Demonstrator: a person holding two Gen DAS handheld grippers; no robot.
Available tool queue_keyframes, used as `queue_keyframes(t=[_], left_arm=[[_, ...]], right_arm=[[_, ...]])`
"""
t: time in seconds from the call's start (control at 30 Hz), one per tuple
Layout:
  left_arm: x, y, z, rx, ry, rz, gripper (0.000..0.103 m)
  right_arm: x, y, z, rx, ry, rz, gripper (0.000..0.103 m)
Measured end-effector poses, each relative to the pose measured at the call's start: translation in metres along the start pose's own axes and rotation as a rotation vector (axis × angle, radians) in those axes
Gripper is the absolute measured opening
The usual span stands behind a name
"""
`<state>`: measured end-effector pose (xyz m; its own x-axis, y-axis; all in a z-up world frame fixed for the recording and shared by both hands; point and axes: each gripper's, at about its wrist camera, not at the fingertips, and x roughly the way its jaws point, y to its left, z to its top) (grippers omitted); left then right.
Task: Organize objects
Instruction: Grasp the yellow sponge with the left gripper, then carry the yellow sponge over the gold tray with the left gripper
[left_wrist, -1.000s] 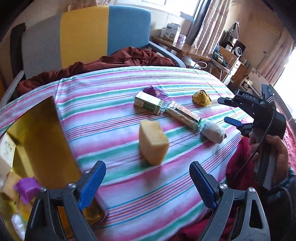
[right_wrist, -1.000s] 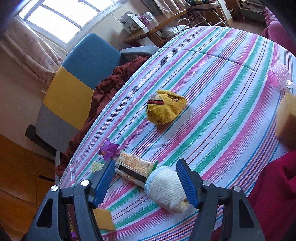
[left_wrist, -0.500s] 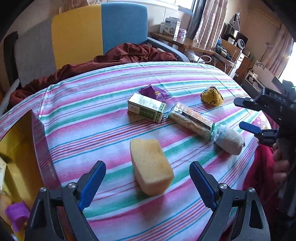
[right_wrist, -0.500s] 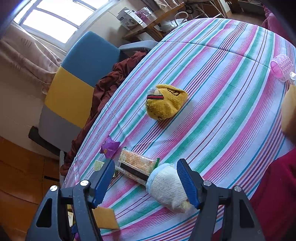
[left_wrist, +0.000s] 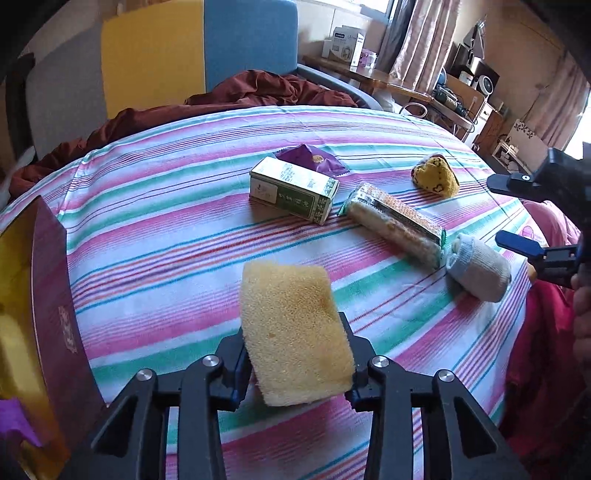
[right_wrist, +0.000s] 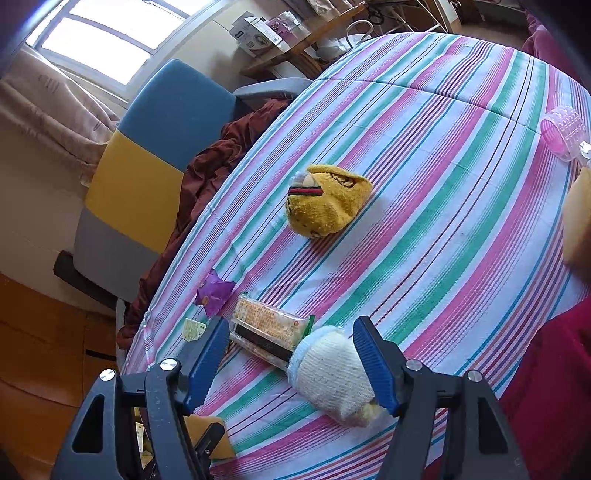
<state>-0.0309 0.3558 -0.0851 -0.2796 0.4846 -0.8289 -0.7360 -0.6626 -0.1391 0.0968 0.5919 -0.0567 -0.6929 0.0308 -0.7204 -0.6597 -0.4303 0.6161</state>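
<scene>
My left gripper (left_wrist: 295, 365) is shut on a yellow sponge (left_wrist: 293, 332) at the near side of the striped tablecloth (left_wrist: 166, 236). Beyond it lie a green carton (left_wrist: 293, 190), a purple packet (left_wrist: 312, 158), a wrapped cracker pack (left_wrist: 397, 225), a rolled white sock (left_wrist: 478, 271) and a yellow sock (left_wrist: 436, 175). My right gripper (right_wrist: 291, 362) is open, its jaws on either side of the white sock (right_wrist: 332, 373), just above it. It also shows in the left wrist view (left_wrist: 517, 210). The cracker pack (right_wrist: 271, 332) and yellow sock (right_wrist: 327, 199) lie ahead of it.
An open box (left_wrist: 44, 306) with a dark red flap stands at the table's left edge. A pink hair roller (right_wrist: 563, 131) lies at the far right. A blue, yellow and grey chair (left_wrist: 159, 55) with a dark red cloth (left_wrist: 258, 92) stands behind the table.
My left gripper moved forward and closed on the yellow sponge. My right gripper stayed open and came slightly closer over the white sock.
</scene>
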Motion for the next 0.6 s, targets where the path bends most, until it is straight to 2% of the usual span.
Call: queue_keyframes(t=[0.4, 0.6], left_arm=[[-0.048, -0.016, -0.045, 0.082, -0.041, -0.045, 0.035], [-0.074, -0.017, -0.057, 0.093, -0.072, -0.087, 0.035]], right_arm=[[0.011, 0.007, -0.004, -0.052, 0.040, -0.101, 0.076], [0.027, 0.018, -0.010, -0.157, 0.076, -0.263, 0.076]])
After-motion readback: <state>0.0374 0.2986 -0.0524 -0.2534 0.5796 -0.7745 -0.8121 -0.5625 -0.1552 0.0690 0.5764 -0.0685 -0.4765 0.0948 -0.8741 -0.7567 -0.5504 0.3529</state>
